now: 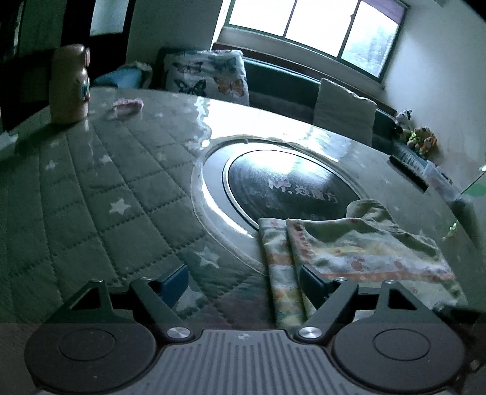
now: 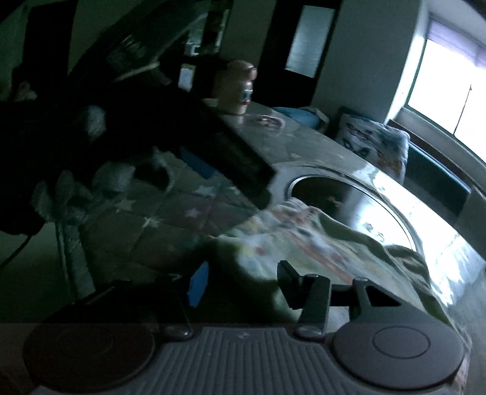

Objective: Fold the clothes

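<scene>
- Through the left wrist camera I see the round table (image 1: 91,188) under a quilted grey-green cover with white stars, sealed by a glossy clear sheet that throws back glare from the wide window (image 1: 316,27) behind it.
- A dark circular glass plate (image 1: 282,188) with pale printed lettering sits sunk in the table's middle.
- The pale patterned garment (image 1: 358,252), cream with orange and yellow patches, lies crumpled at the near right, partly over the plate's rim.
- My left gripper (image 1: 243,282) has its jaws spread wide; the right-hand finger rests on the garment's edge, the blue-padded one over bare cover.
- Far left stands a peach owl-faced bottle (image 1: 70,82), with a small pink scrap (image 1: 127,104) near it. A butterfly-print cushion (image 1: 209,73) and a white chair back (image 1: 343,109) lie beyond the table.
- The right wrist view is dark and smeared by motion. The same garment lies ahead, over the plate's near rim.
- My right gripper (image 2: 240,282) shows jaws apart, with cloth just beyond the dark right-hand finger; I cannot tell whether they touch.
- A large black shape (image 2: 152,133) crosses the upper left; I cannot make out what it is.
</scene>
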### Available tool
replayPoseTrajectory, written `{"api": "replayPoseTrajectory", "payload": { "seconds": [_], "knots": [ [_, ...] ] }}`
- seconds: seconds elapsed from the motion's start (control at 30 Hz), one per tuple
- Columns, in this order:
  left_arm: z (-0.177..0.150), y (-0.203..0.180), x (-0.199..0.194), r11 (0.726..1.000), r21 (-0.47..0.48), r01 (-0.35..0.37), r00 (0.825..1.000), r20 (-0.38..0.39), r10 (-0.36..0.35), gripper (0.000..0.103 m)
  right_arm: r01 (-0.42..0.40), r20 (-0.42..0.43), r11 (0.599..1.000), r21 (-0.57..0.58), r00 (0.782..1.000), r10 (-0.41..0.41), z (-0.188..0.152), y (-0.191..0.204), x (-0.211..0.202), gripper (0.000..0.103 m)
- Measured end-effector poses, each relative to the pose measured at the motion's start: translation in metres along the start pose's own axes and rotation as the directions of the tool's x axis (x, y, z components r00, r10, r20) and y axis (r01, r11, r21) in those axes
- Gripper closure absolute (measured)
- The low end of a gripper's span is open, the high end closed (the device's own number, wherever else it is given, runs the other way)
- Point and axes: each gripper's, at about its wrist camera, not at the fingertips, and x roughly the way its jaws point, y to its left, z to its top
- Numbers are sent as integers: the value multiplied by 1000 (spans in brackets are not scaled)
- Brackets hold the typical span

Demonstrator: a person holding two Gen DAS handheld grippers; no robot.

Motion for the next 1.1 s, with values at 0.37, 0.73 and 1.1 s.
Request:
{"api": "replayPoseTrajectory", "payload": {
  "seconds": [0.37,0.73,1.1],
  "knots": [
    [4,0,7,988,-122,92,993,-60,-100,18,-9,19,997,74,1000,7,8,-5,-5,93],
    [10,-18,30,937,-251,242,955,-108,-276,53,-31,115,975,222,993,5,8,-35,-49,95],
    [9,-21,41,931,-263,254,948,-123,-294,89,-75,111,943,325,993,41,-19,-60,-70,94]
  ]
}}
